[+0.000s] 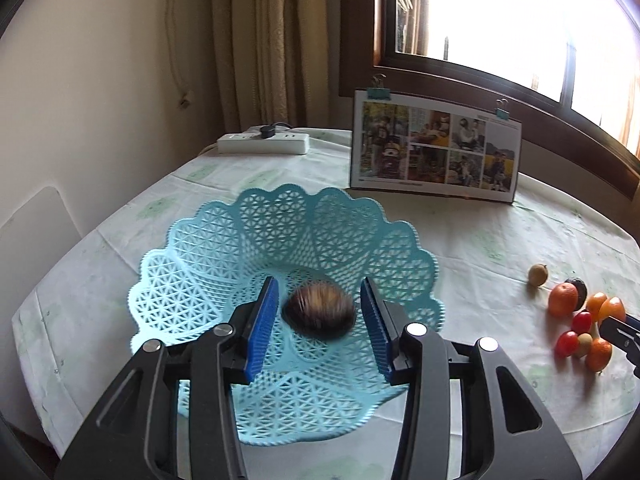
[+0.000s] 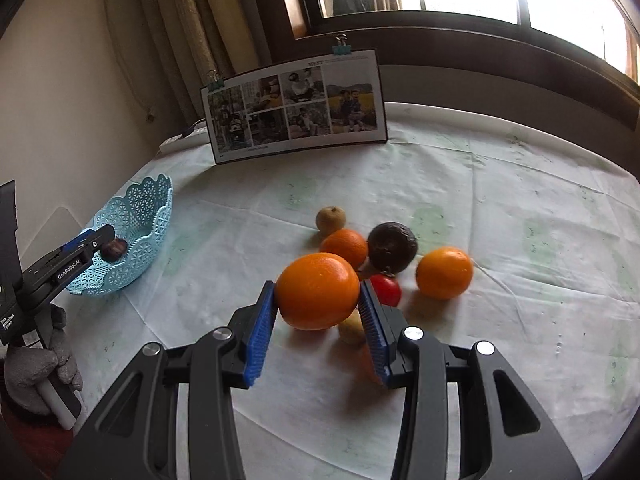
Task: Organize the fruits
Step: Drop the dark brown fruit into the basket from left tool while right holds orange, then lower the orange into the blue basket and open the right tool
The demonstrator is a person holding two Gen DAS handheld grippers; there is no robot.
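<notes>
Orange clamped between the blue pads of the right gripper, squeezed at its widest part, seemingly lifted a bit off the tablecloth. Looks firm and roundish with a waxy, slightly slick peel, so probably best gripped right across the middle like this; off-centre and likely to squirt out. Medium weight by the look of it, not fragile, but no need to crush it.

Just behind, partly hidden by the jaws: a pale yellowish fruit and a small red tomato-looking one. Softer skin on that red one, probably wants a gentle pinch. Further back, a second orange, a smaller orange one, a dark wrinkly round fruit and a little tan one, all bunched close together, some touching.

Over on the left side: left gripper with jaws spread wide, not touching anything, hanging over the blue lattice basket. Brown fuzzy fruit, kiwi maybe, blurred between the open pads, looks mid-drop or freshly landed in the basket; can't tell which. Basket looks light and flimsy, could easily scoot if bumped.

Way at the back: photo collage board propped up, power strip, curtain and window.
</notes>
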